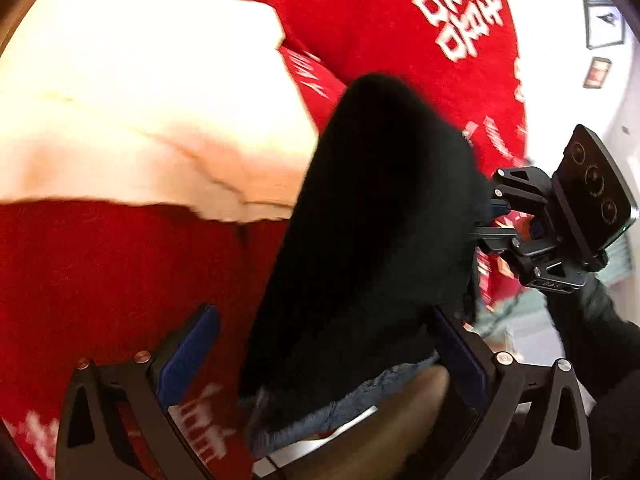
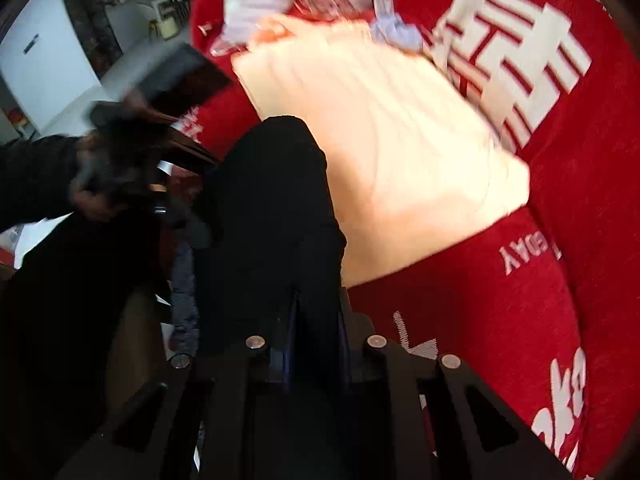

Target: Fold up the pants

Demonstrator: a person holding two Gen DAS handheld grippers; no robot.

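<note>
White lettering "DAY" [image 2: 516,258] on red blanket [image 2: 500,320] beside black pants [image 2: 272,208].

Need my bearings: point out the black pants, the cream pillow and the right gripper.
black pants [image 2: 272,208], right wrist view, raised fold.
cream pillow [image 2: 392,152], right wrist view, top face.
right gripper [image 2: 316,320], right wrist view, fingertips clamping pants.

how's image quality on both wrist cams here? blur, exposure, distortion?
Left wrist view: strong fisheye curvature, motion smear on the red cover, cream fabric near blown out, black pants crushed to featureless black. Right wrist view: heavier blur, the left gripper smeared, pants detail lost, white lettering streaked.
</note>
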